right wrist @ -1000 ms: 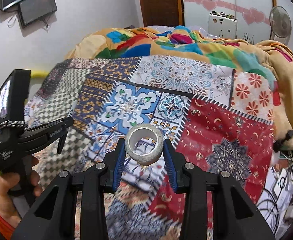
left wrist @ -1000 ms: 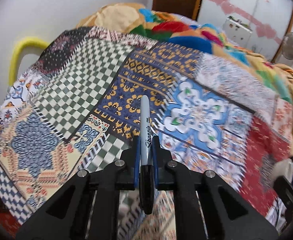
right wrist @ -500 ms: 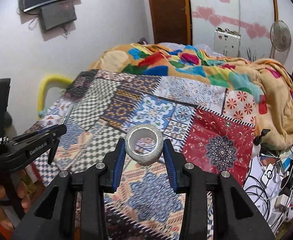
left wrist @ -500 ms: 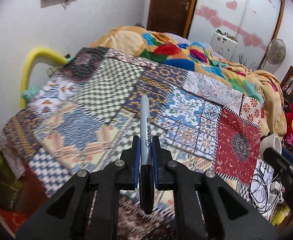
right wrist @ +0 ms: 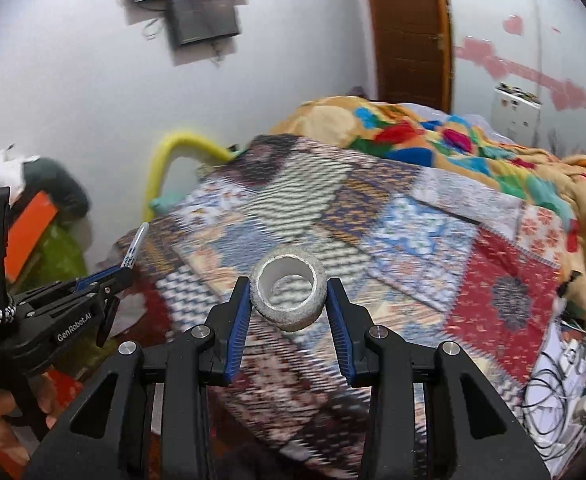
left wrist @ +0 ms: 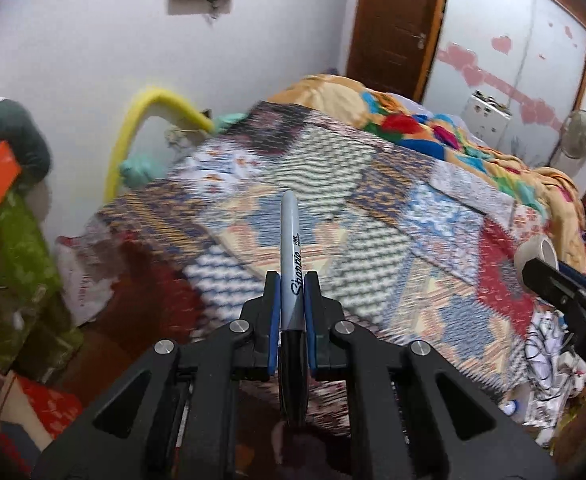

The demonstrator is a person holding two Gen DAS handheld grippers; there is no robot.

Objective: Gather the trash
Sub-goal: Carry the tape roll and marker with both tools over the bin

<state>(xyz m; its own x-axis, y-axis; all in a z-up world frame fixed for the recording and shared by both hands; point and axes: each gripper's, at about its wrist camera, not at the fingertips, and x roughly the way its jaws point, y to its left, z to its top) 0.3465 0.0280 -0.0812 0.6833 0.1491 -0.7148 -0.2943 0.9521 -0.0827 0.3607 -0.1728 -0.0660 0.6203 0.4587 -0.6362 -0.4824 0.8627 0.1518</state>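
Observation:
My left gripper is shut on a grey and black Sharpie marker that points forward over the foot of the bed. My right gripper is shut on a grey tape roll, held with its hole facing up. The left gripper with the marker shows at the left of the right wrist view. The right gripper's fingertip and the tape roll show at the right edge of the left wrist view. Both are held in the air, off the bed.
A patchwork quilt covers the bed, with a crumpled colourful blanket at the far end. A yellow foam tube arches by the wall. A plastic bag and clutter lie at left; cables at right.
Both grippers have drawn back and away from the bed, still holding the marker and tape roll. The floor and clutter at the left have come into view.

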